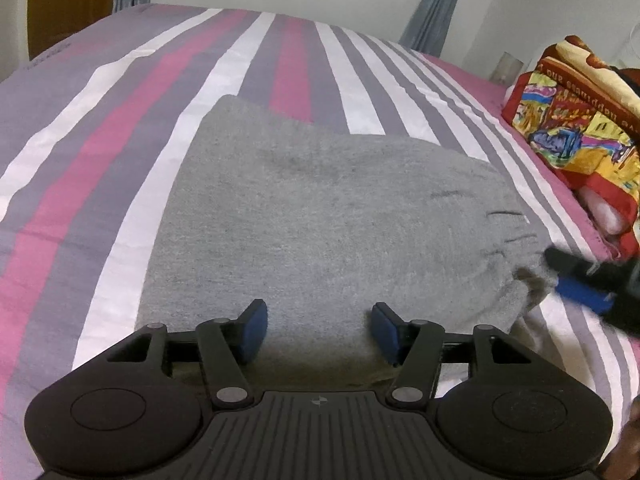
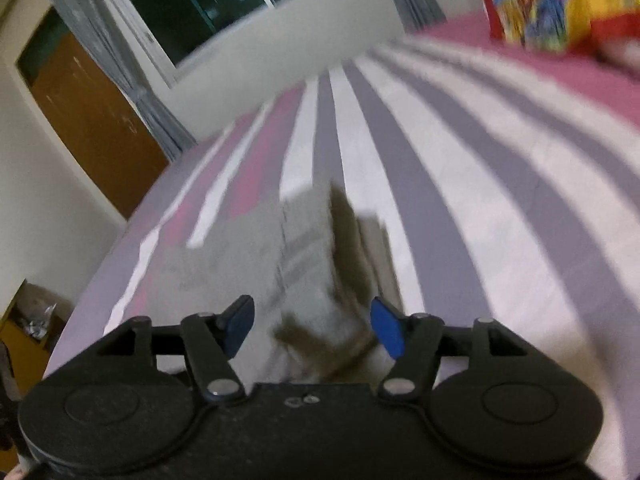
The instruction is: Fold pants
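Note:
Grey pants (image 1: 320, 216) lie folded in a flat stack on the striped bed sheet (image 1: 100, 152). My left gripper (image 1: 319, 320) is open and empty, low over the near edge of the pants. My right gripper shows in the left wrist view (image 1: 576, 284) at the pants' gathered right end, blurred. In the right wrist view the right gripper (image 2: 312, 322) is open, with the blurred pants (image 2: 280, 256) and their drawstrings (image 2: 344, 220) between and ahead of its fingers.
A colourful red and yellow bundle (image 1: 580, 128) lies at the bed's right edge. Behind the bed are a white wall, grey curtains (image 1: 436, 4), a window (image 2: 192, 4) and a wooden door (image 2: 92, 120).

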Tool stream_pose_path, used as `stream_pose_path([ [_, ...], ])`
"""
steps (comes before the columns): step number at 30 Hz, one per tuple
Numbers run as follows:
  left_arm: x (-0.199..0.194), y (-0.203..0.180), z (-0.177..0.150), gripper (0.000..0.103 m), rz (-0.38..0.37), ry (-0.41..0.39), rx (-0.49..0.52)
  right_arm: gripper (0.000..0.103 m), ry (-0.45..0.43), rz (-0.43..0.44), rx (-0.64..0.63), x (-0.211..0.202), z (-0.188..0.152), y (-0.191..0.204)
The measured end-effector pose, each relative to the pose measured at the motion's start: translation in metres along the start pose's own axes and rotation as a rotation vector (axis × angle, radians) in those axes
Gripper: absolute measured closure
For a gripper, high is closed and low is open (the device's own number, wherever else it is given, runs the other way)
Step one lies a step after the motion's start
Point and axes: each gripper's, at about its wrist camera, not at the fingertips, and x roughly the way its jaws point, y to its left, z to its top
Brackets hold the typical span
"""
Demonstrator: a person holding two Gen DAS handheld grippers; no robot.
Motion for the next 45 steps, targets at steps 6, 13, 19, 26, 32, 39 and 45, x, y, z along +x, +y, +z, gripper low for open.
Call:
stream_pose_path([
  [6, 0.0, -0.006, 0.001, 0.037, 0.003, 0.006, 0.011, 0.043, -0.017, 0.031, -0.196, 0.008, 0.02, 0.038],
  [13, 0.001, -0.004, -0.003, 0.036, -0.005, 0.005, 0.024, 0.044, 0.106, -0.025, -0.282, 0.041, -0.013, 0.034],
  [19, 0.002, -0.006, -0.009, 0.036, -0.015, 0.002, 0.045, 0.044, 0.132, -0.071, -0.383, 0.046, -0.031, 0.029],
  [26, -0.003, 0.003, 0.015, 0.036, -0.045, 0.008, -0.02, 0.043, 0.053, -0.014, -0.349, 0.025, -0.001, 0.052],
  [32, 0.024, 0.01, 0.052, 0.036, -0.007, 0.006, -0.019, 0.044, 0.051, -0.022, -0.399, 0.055, 0.021, 0.07],
  [39, 0.073, 0.024, 0.087, 0.036, 0.032, 0.026, -0.057, 0.044, 0.069, -0.063, -0.389, 0.097, 0.038, 0.066],
  [45, 0.105, 0.013, 0.106, 0.034, 0.063, 0.033, -0.01, 0.042, 0.113, -0.134, -0.404, 0.12, 0.022, 0.043],
])
